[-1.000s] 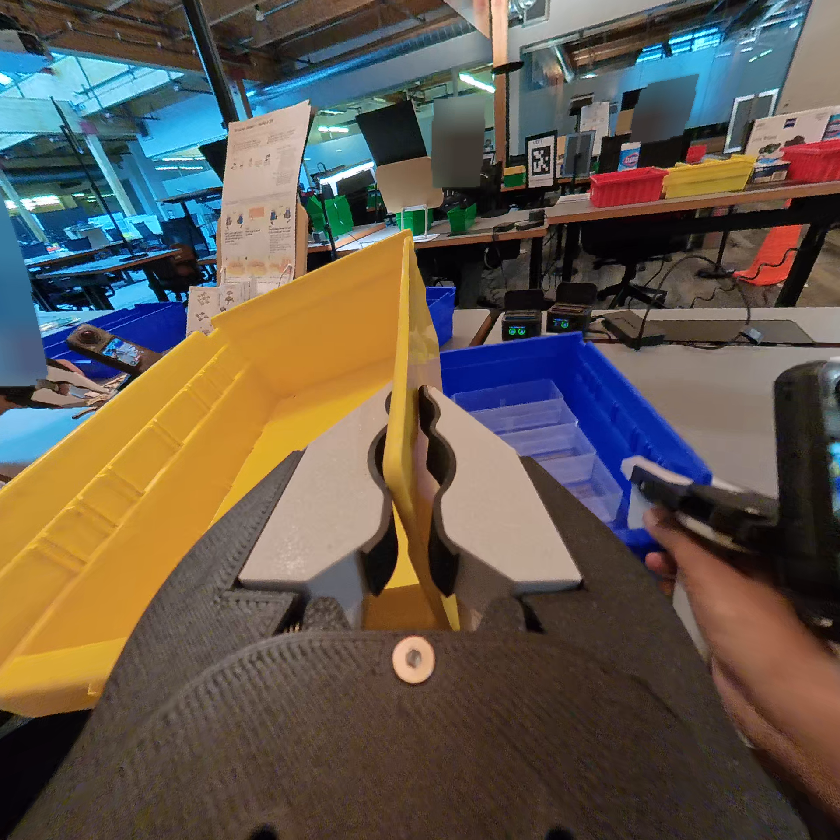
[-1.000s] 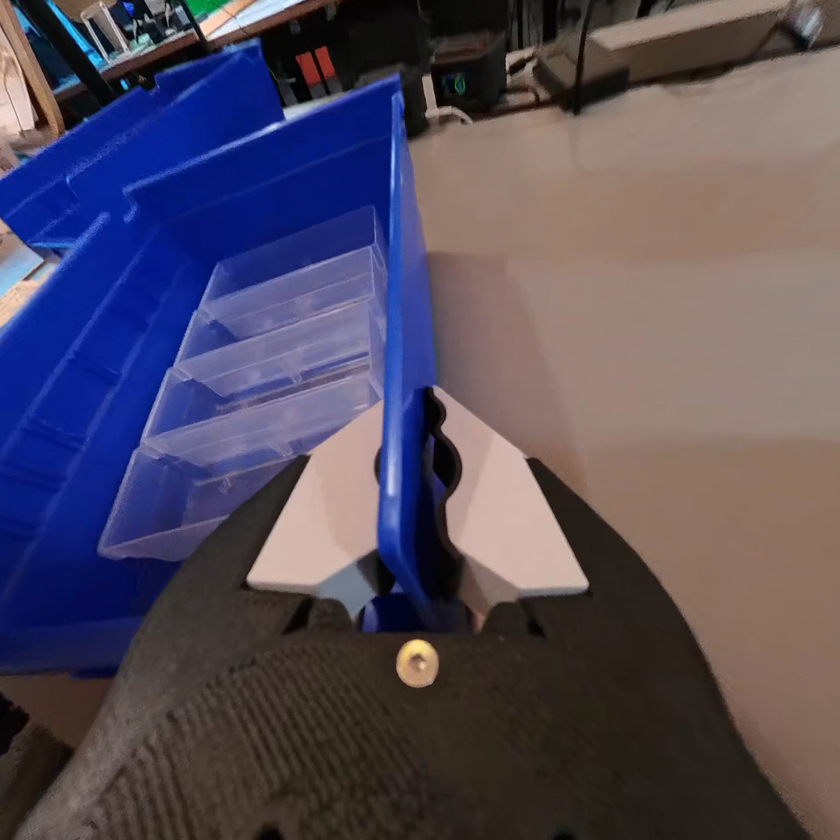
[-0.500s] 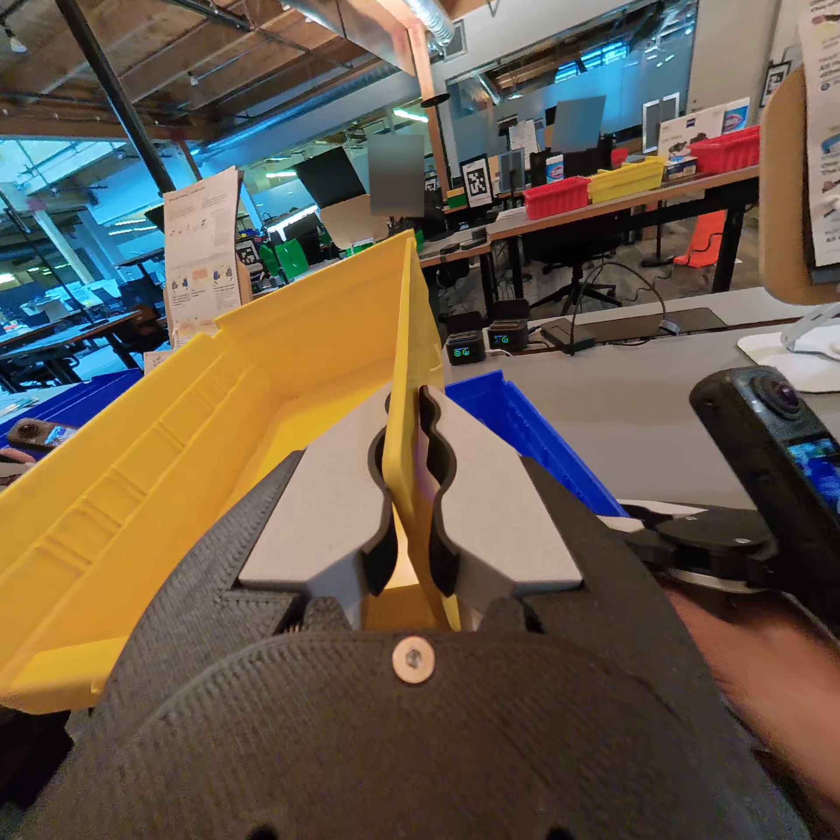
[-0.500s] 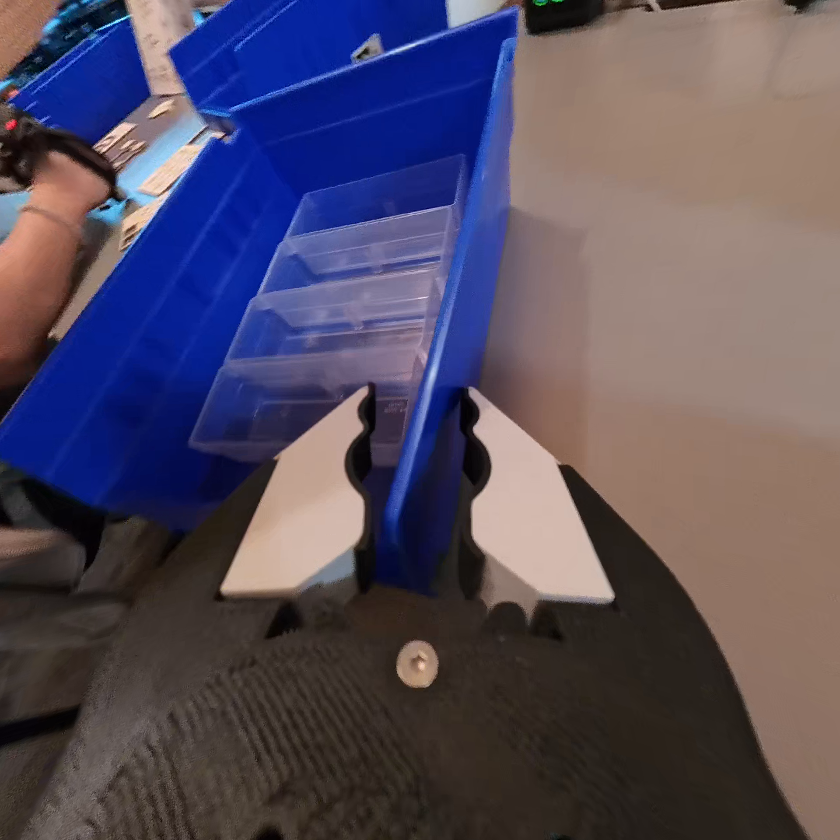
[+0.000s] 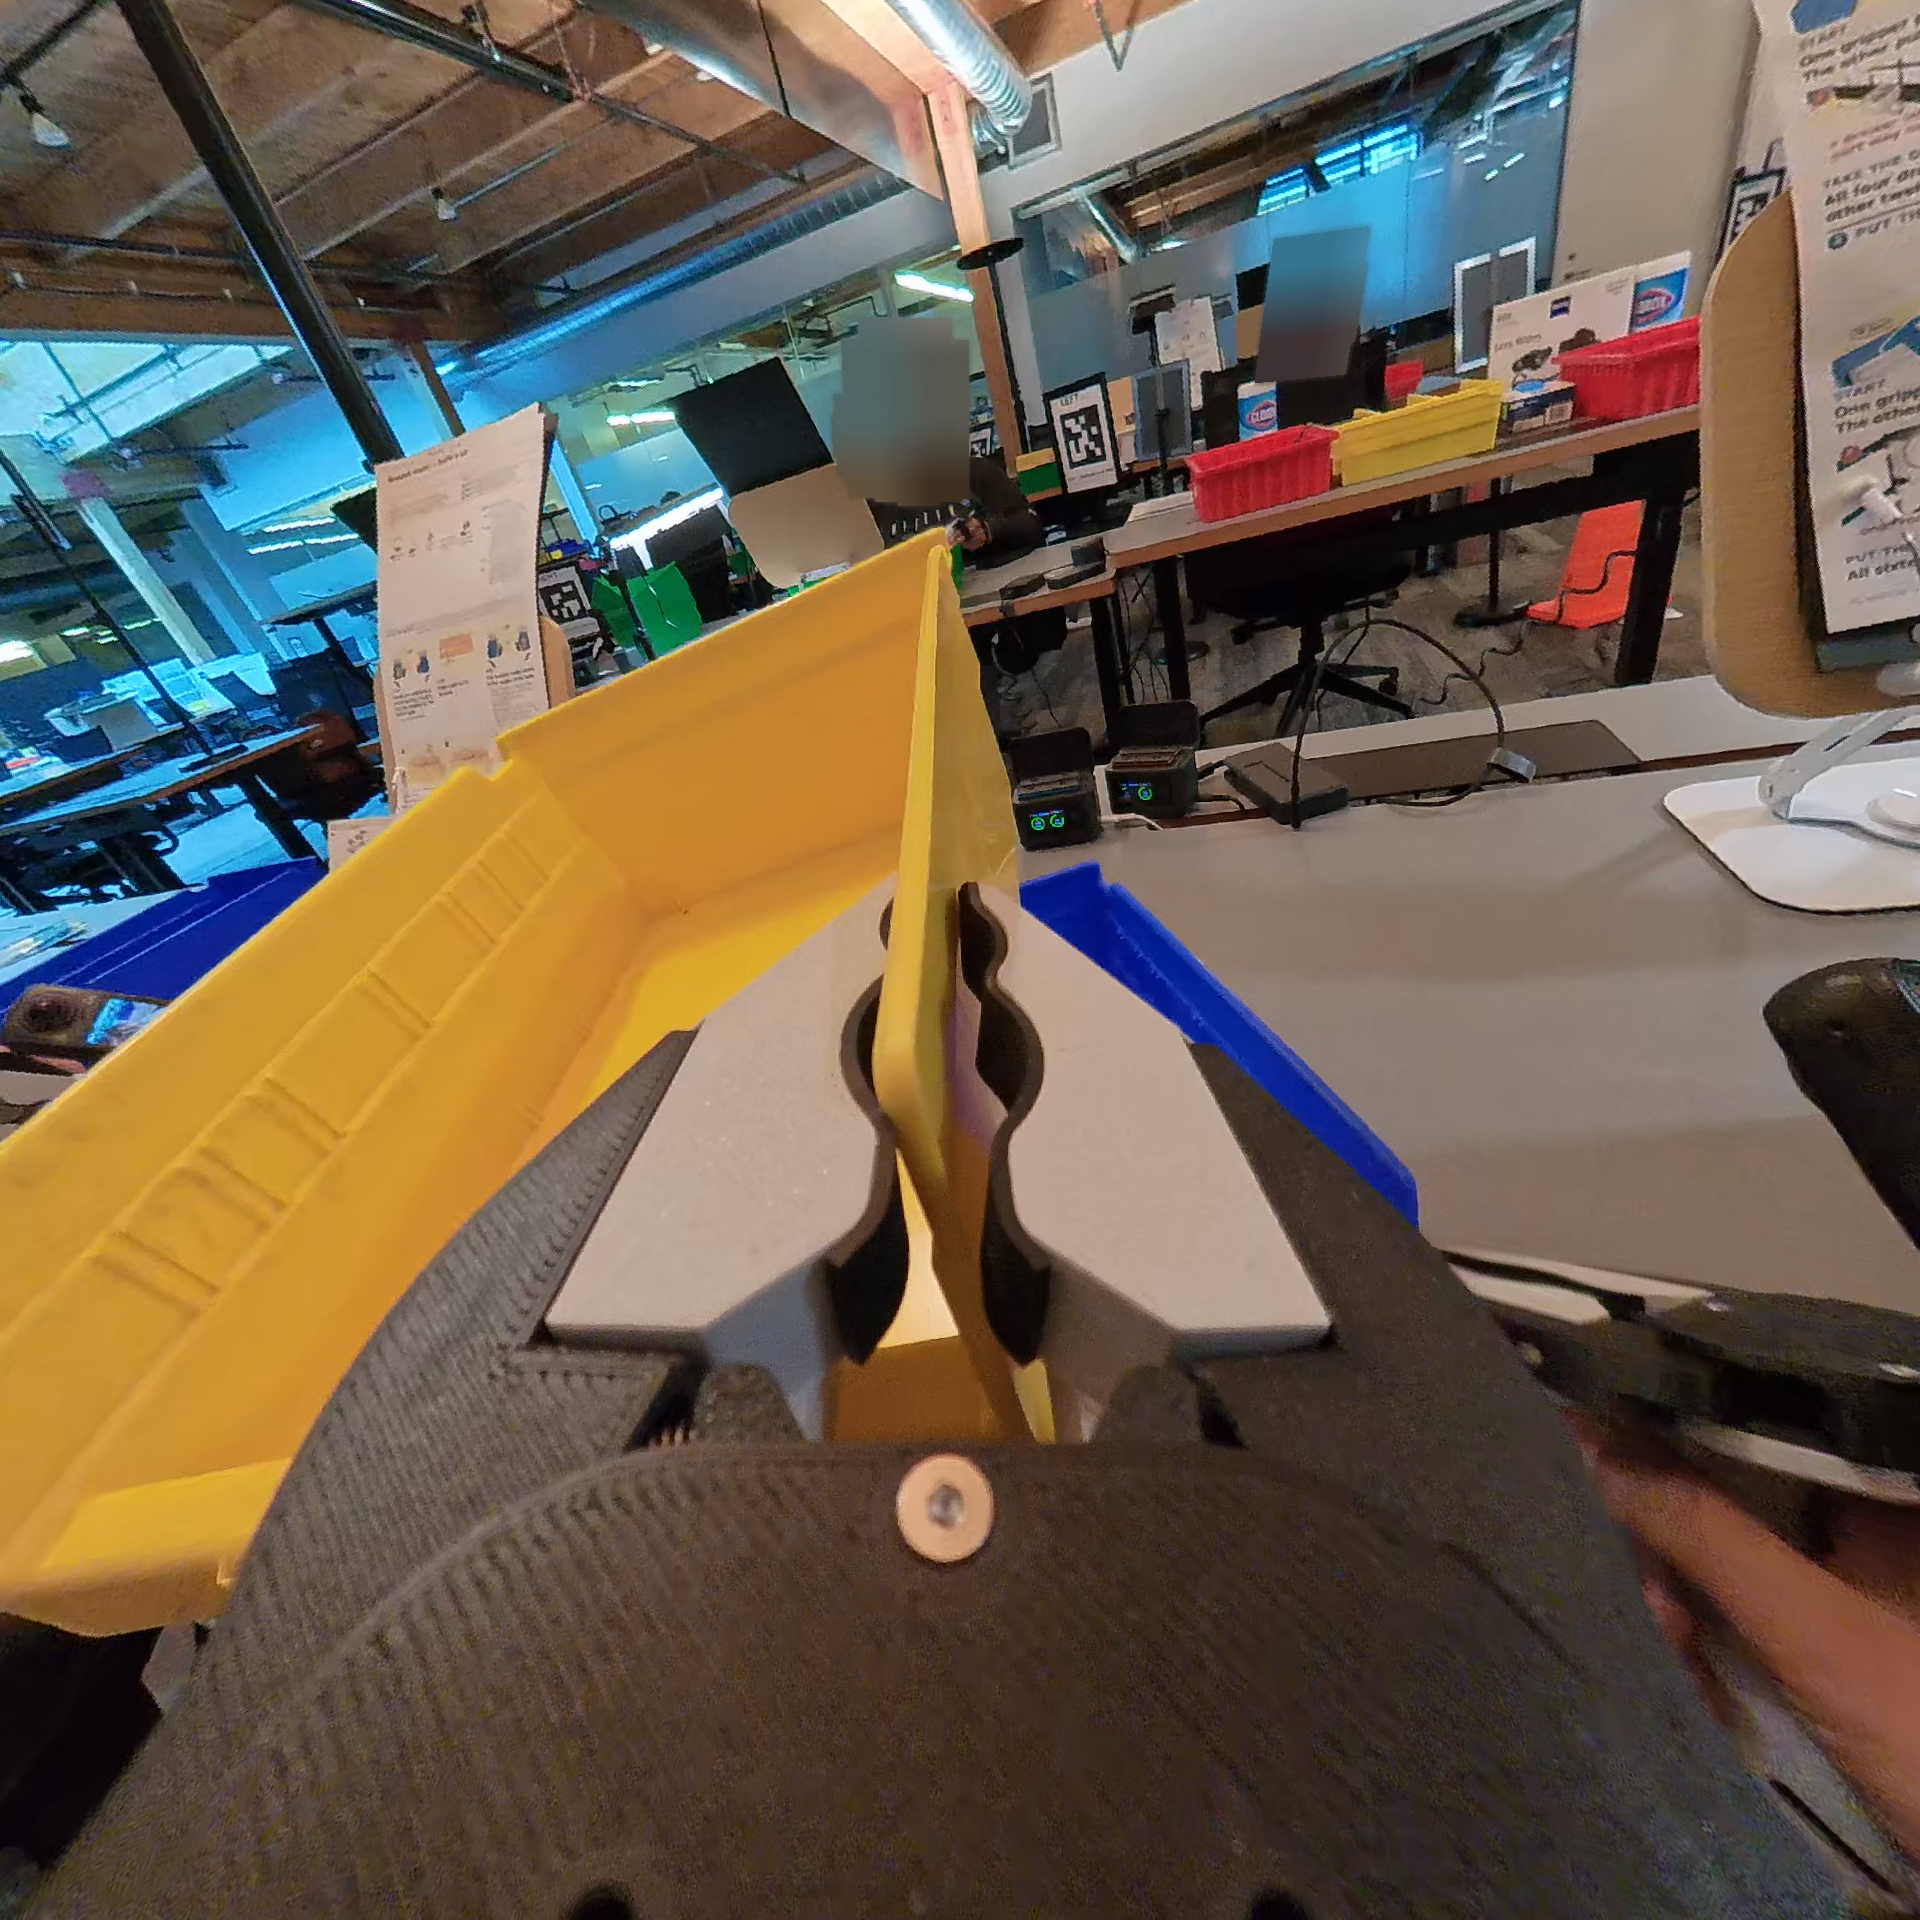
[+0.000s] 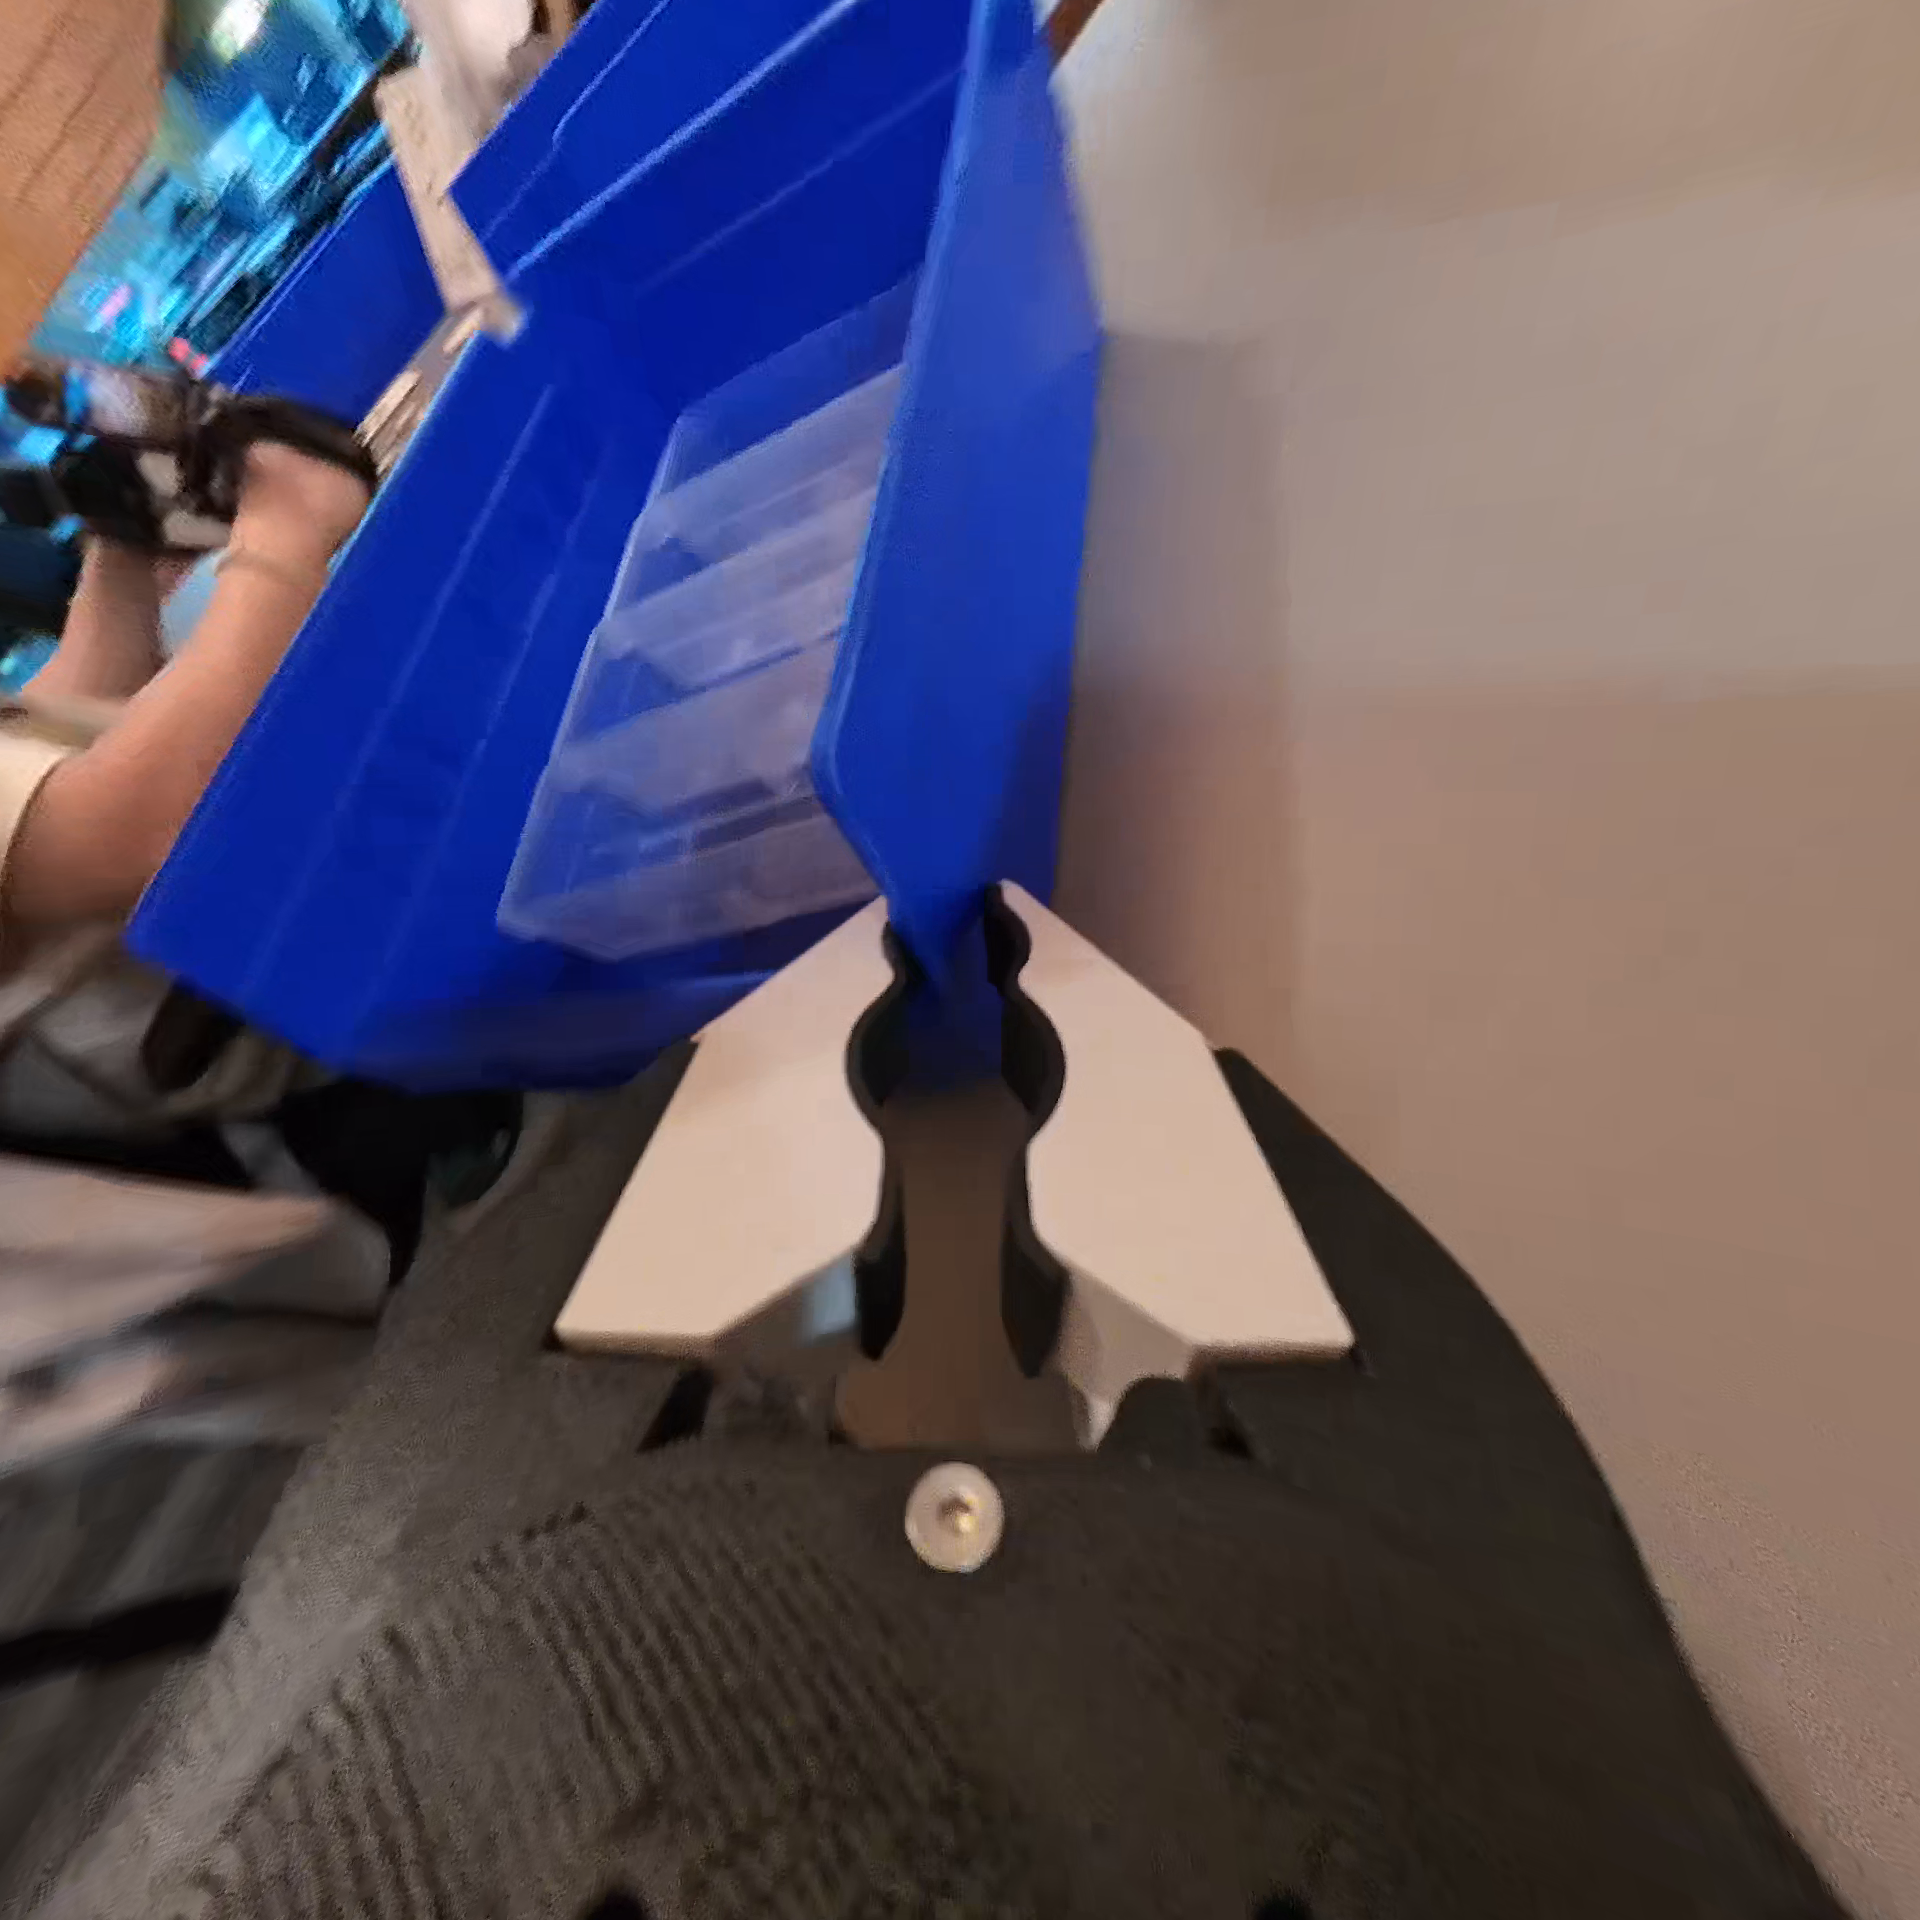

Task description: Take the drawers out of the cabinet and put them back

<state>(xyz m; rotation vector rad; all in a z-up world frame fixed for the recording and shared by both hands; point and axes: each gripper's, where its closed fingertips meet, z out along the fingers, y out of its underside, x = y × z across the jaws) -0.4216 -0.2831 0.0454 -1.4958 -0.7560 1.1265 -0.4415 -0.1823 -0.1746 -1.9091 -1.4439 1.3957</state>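
Observation:
My left gripper [image 5: 925,914] is shut on the right side wall of an empty yellow bin [image 5: 416,1091] and holds it tilted, near end up. A blue bin [image 5: 1195,997] lies just right of it. In the right wrist view my right gripper [image 6: 951,914] pinches the near corner of the blue bin's [image 6: 966,520] right wall with its fingertips only. Several clear plastic drawers [image 6: 727,675] lie stacked in a row inside that bin. This view is blurred and rolled. No cabinet shows in either view.
The bins are on a grey table [image 5: 1455,987]. A white stand base [image 5: 1787,831] and two small black chargers [image 5: 1055,816] are at its back right. More blue bins [image 6: 675,135] stand beyond. Another person's arm [image 6: 125,748] reaches in at the left.
My right gripper opened on the blue bin's wall, slid back to its near corner and closed there. The left gripper kept its hold on the yellow bin and swung right.

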